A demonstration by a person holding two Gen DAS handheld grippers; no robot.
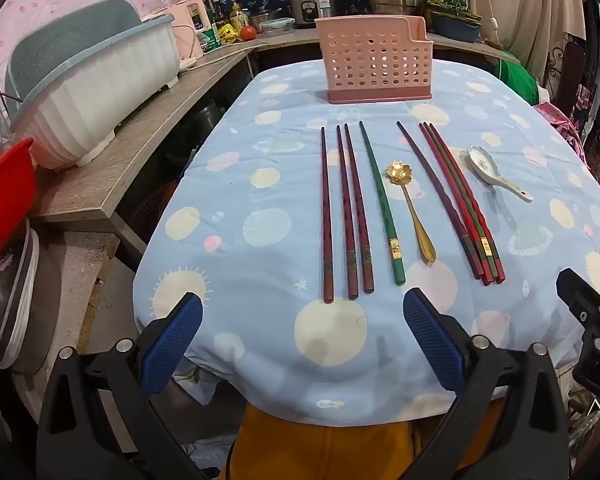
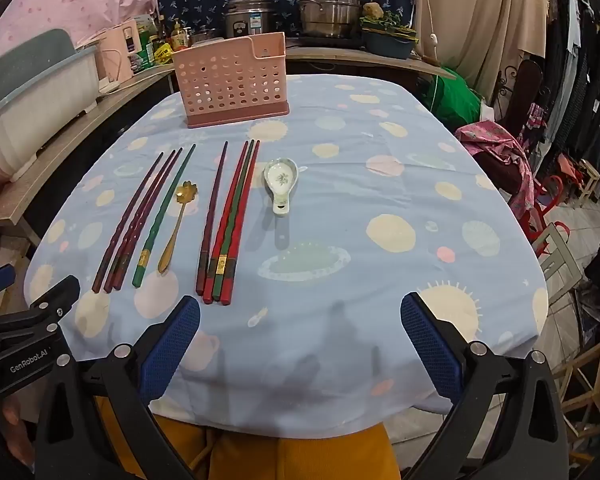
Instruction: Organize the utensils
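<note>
A pink perforated holder (image 1: 376, 60) (image 2: 232, 84) stands at the table's far side. In front of it lie several chopsticks: three dark red ones (image 1: 350, 216) (image 2: 134, 224), a green one (image 1: 382, 204) (image 2: 164, 216), and a bunch of red and green ones (image 1: 456, 204) (image 2: 230, 224). A gold spoon (image 1: 412, 212) (image 2: 176, 228) lies between them. A white ceramic spoon (image 1: 496, 176) (image 2: 281, 184) lies to the right. My left gripper (image 1: 302, 340) and right gripper (image 2: 300, 340) are open and empty, hovering over the table's near edge.
The table has a blue spotted cloth (image 1: 260, 184) (image 2: 380, 200). A white dish rack (image 1: 92, 92) sits on a wooden counter (image 1: 132, 152) at left. Pots and a rice cooker (image 2: 248, 18) stand behind. Chairs and stools (image 2: 556, 248) stand at right.
</note>
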